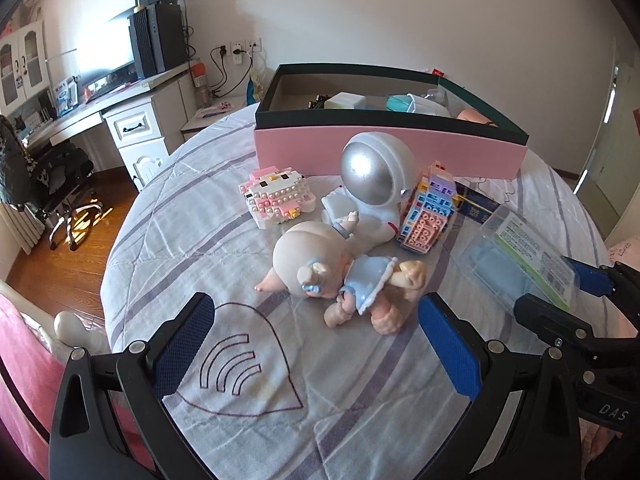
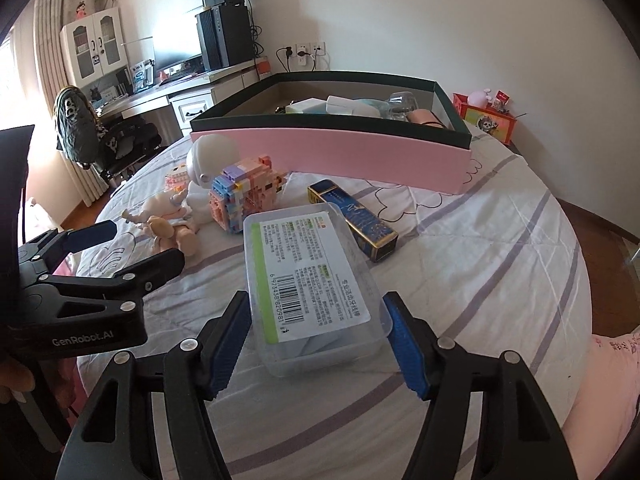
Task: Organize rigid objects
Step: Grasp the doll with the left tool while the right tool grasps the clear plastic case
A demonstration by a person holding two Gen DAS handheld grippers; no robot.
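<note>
On the bed, the loose toys and boxes lie in a cluster just in front of the pink box [image 2: 332,156], probably so each can be lifted over its dark rim to join the items already inside.

The right gripper [image 2: 318,344] has its fingers spread wide, one on either side of the near end of the clear plastic case [image 2: 312,276]. The left pad looks to be touching or nearly touching the case's edge, and the right pad stands just beside it; the case lies flat on the quilt [image 2: 480,248], not yet lifted.

The left gripper [image 1: 316,344] is also wide open and holds nothing. The doll [image 1: 336,272] lies on its side just beyond its fingertips, between them but apart. Behind the doll lie the astronaut figure [image 1: 376,176] and two brick models.
</note>
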